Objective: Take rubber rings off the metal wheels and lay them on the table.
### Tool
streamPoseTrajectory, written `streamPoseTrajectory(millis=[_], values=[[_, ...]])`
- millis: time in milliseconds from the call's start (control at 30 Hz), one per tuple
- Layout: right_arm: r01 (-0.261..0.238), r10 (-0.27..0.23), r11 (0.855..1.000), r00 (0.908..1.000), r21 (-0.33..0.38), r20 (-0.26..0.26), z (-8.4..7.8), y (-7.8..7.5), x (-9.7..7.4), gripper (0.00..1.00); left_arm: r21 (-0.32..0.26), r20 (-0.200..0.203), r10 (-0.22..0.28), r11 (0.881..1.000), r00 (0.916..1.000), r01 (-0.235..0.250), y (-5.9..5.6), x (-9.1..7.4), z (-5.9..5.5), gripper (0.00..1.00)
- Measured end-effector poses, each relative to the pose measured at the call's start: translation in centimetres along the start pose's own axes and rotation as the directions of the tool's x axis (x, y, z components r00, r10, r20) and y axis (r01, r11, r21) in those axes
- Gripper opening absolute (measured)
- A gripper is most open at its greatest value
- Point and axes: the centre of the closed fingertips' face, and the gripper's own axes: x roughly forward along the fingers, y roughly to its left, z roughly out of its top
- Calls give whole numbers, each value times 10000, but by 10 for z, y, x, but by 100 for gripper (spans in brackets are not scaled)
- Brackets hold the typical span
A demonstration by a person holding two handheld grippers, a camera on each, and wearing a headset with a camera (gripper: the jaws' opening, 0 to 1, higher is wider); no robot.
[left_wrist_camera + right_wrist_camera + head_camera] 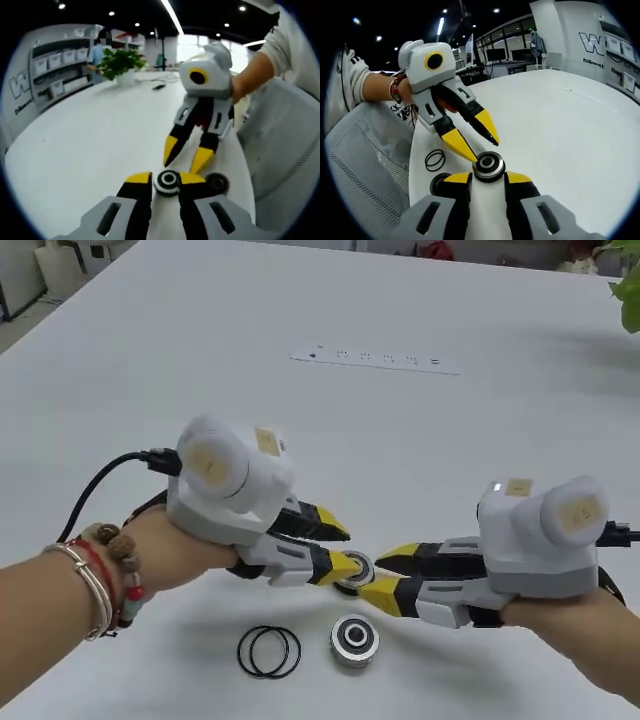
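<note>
The right hand-held gripper (pixel 388 575) has its jaws drawn in to the width of a metal wheel (pixel 353 572); in the right gripper view one yellow tip sits against each side of that wheel and grips it; the head view shows the wheel raised above the white counter (pixel 450 440), midway between the person's two hands. The left hand-held gripper (pixel 340 547) comes in from the opposite side with its jaws parted; its lower tip touches the wheel's rim, while its upper tip stands clear above it. In the left gripper view the wheel faces the camera, with a dark outer band, a pale ring inside that and a dark centre.

A second metal wheel (pixel 354 638) lies flat on the counter just below the held one, nearer the person; two black rubber rings (pixel 269 651) lie flat beside it on its left, overlapping each other and apart from it. The right gripper view shows the same rings (pixel 435 160) on the counter under the left hand-held gripper.

Beaded and metal bracelets (pixel 95 580) circle the left wrist; a black cable (pixel 100 490) runs from the back of the left hand-held gripper. Farther across the counter lies a white power strip (pixel 375 357); a green plant (pixel 630 290) stands at the far right edge.
</note>
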Motion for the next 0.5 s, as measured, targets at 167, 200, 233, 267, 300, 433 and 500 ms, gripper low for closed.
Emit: streamPoseTrajectory(millis=[167,200,233,267,300,433,500], values=[[-22,22,10000,10000,-38,18,1,1,3,23,95,-282,-152,9998,9995,155,-6,5,-8,19],[11,-11,10000,10000,-63,26,1,0,3,24,154,-336,-139,9998,9993,144,-6,5,-9,19],[20,-20,10000,10000,-63,40,1,0,4,24,186,-400,-129,9997,9991,137,-6,6,-10,18],[30,-29,10000,10000,-52,37,1,-1,4,24,207,-492,-156,9996,9987,166,-6,6,-12,18],[39,-39,10000,10000,-60,32,1,-1,4,24,155,-415,-151,9998,9990,158,-6,6,-10,17],[96,-95,9998,10000,-201,26,0,-2,5,23,72,-390,-10,10000,9992,13,-5,7,-10,15],[79,-80,9994,10000,-338,-30,-1,-1,4,21,95,-386,2,10000,9993,2,-6,7,-10,15]])
